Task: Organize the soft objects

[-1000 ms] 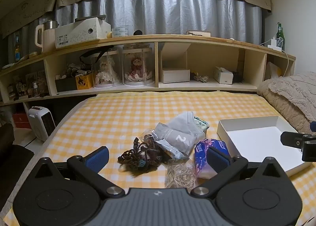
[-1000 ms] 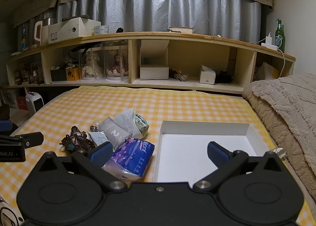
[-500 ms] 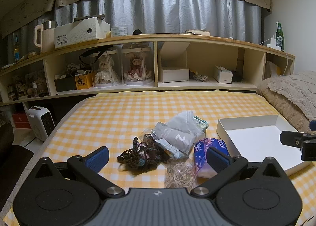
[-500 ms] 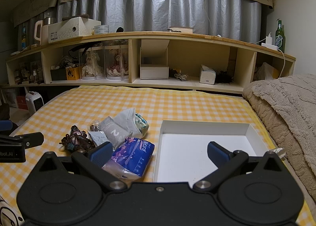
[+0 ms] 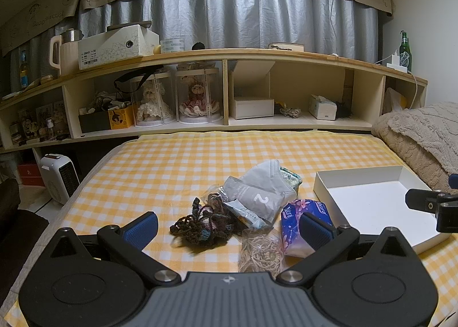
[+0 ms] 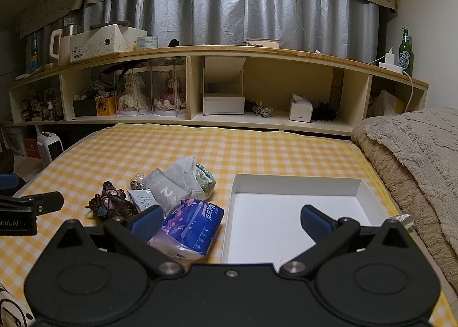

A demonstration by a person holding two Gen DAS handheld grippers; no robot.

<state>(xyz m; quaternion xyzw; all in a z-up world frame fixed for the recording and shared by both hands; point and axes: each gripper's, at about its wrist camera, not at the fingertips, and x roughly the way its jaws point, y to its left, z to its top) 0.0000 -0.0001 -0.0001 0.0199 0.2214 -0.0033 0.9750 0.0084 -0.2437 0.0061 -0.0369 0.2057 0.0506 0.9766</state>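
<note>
While you hold both tools over the yellow checked bedspread (image 5: 177, 172), your left gripper (image 5: 229, 225) is spread wide with nothing between its blue pads, and your right gripper (image 6: 230, 219) is just as wide and holds nothing. Landmark is the white box (image 6: 294, 181), open-topped, lying flat on the bedspread. The soft pile sits just left of the white box. Purple tissue pack (image 6: 197, 221) is nearest its left wall, right beside it, partly under your right gripper's left finger. Grey packet marked 2 (image 5: 257, 195) lies left of the box, on top of the pile. Dark crochet bundle (image 5: 200, 227) is furthest from the box, at the pile's left end. Clear bag of rubber bands (image 5: 262, 249) lies left of the box, touching the tissue pack. Beige blanket (image 6: 415, 155) is right of the box.
</note>
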